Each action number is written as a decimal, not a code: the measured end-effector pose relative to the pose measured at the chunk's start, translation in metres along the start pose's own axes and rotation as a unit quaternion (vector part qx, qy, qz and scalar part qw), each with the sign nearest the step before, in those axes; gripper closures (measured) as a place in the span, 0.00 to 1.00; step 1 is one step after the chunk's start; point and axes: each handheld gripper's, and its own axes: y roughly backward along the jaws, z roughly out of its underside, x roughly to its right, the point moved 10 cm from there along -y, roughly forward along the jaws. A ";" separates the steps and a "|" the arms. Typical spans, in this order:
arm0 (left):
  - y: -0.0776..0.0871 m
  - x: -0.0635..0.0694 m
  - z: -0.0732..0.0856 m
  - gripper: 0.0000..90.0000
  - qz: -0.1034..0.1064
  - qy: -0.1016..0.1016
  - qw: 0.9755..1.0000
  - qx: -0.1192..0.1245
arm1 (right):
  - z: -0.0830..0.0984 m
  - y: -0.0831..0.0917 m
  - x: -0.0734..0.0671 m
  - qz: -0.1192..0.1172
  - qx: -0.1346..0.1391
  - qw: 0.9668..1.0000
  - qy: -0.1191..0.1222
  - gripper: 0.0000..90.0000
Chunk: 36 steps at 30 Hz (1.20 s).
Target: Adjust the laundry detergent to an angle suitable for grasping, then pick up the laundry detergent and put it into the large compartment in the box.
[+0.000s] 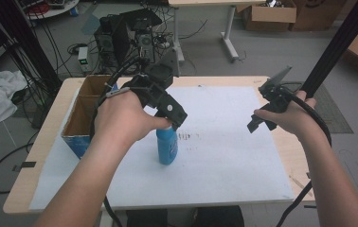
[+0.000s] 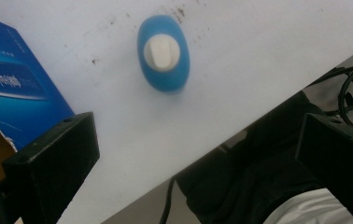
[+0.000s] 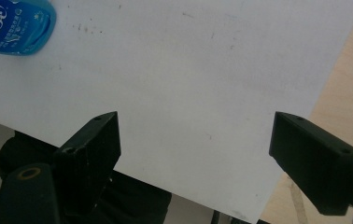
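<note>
A blue bottle [image 1: 167, 146] with a white cap stands upright on the white sheet [image 1: 229, 156], left of the sheet's middle. My left gripper [image 1: 177, 120] hovers right above its cap, pointing down. From the left gripper view the bottle [image 2: 163, 53] appears top-down, ahead of the left gripper [image 2: 195, 154], whose jaws are spread wide with nothing between them. My right gripper [image 1: 261, 124] hangs over the sheet's right part. The right gripper view has that gripper [image 3: 202, 149] open over bare sheet, with the bottle [image 3: 13, 28] far off at the top left.
An open cardboard box [image 1: 80, 113] with a blue side [image 2: 16, 88] sits at the table's left, close to the bottle. Bare wooden table [image 1: 293, 156] borders the sheet on the right. Computers and cables [image 1: 120, 38] crowd the floor behind. A black pole [image 1: 338, 42] rises at the right.
</note>
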 end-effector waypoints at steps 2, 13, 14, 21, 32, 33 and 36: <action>0.001 -0.001 0.001 0.00 0.000 0.000 1.000 -0.001 | 0.000 0.000 0.000 -0.002 0.000 1.000 0.001 0.18; 0.003 -0.006 -0.004 0.00 -0.006 0.013 1.000 0.007 | -0.003 0.003 0.003 0.000 0.005 1.000 0.001 0.18; 0.002 -0.007 -0.005 0.00 -0.008 0.015 1.000 0.007 | -0.004 0.002 0.003 0.001 0.006 1.000 0.004 0.18; -0.003 -0.012 -0.012 0.00 -0.018 0.025 0.999 0.009 | -0.003 -0.002 0.003 0.001 0.004 1.000 0.004 0.18; -0.024 -0.019 -0.028 0.00 -0.036 0.040 0.999 -0.004 | -0.004 -0.004 0.004 0.002 0.003 1.000 0.000 0.18; -0.024 -0.019 -0.028 0.00 -0.036 0.040 0.999 -0.004 | -0.004 -0.004 0.004 0.002 0.003 1.000 0.000 0.18; -0.035 -0.020 -0.033 0.00 -0.038 0.041 0.998 -0.014 | -0.005 -0.007 0.005 0.001 0.002 1.000 0.003 0.18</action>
